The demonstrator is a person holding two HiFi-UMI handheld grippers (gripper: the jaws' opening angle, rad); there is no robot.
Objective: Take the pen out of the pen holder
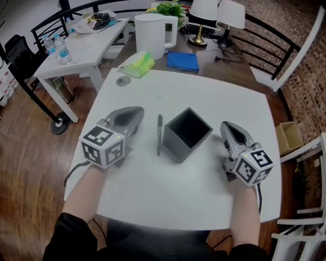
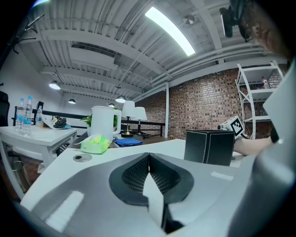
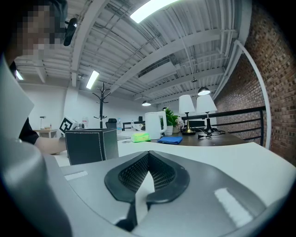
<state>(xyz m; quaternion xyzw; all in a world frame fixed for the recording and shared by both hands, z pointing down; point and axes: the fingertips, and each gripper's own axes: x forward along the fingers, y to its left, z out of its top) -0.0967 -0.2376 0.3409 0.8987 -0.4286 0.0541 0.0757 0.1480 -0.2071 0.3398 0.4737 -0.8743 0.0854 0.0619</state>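
A black square pen holder (image 1: 187,135) stands empty-looking in the middle of the white table (image 1: 204,97). A dark pen (image 1: 159,133) lies flat on the table just left of it, pointing away from me. My left gripper (image 1: 135,110) rests left of the pen, shut with nothing in it. To the right of the holder my right gripper (image 1: 227,125) is likewise shut and empty. In the left gripper view the closed left gripper (image 2: 149,157) has the holder (image 2: 209,146) ahead on its right. From the right gripper (image 3: 148,155), the holder (image 3: 90,144) shows on the left.
Beyond the table's far edge stand a white kettle (image 1: 150,33), a green cloth (image 1: 138,65), a blue cloth (image 1: 182,61) and two lamps (image 1: 216,15). A small round disc (image 1: 122,80) lies at the far left corner. A white chair (image 1: 310,193) stands on the right.
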